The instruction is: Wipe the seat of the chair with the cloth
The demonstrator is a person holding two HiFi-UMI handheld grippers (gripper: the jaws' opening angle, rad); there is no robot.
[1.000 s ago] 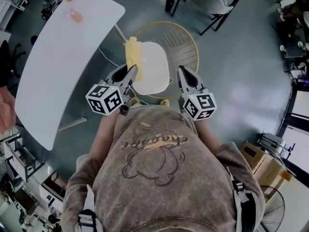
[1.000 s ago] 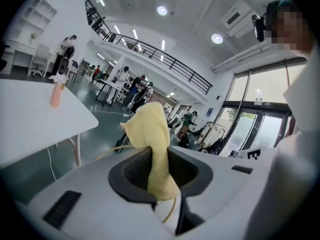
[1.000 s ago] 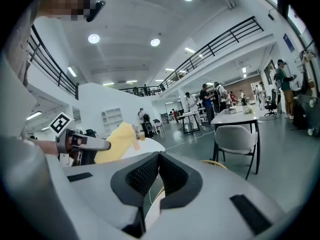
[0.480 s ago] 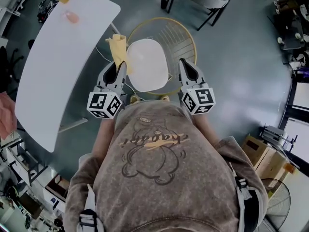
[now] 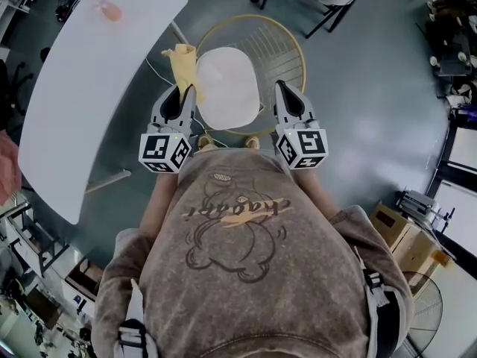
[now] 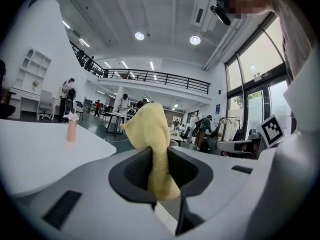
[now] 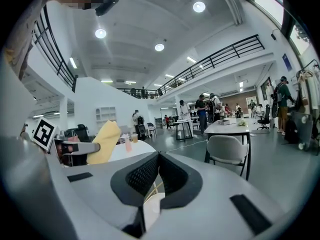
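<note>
Cloth pale yellow; chair seat white; chair frame gold wire; table white; floor dark grey.

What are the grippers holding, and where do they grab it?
The left hand-held gripper pinches the yellow cloth near one end; the right hand-held gripper holds nothing.

Bright, even light comes from round ceiling lights and tall windows; shadows are soft. Both gripper views bow strongly, with dark edges; the head view is sharp.

Cloth fuzzy fab.; seat smooth, matt.
</note>
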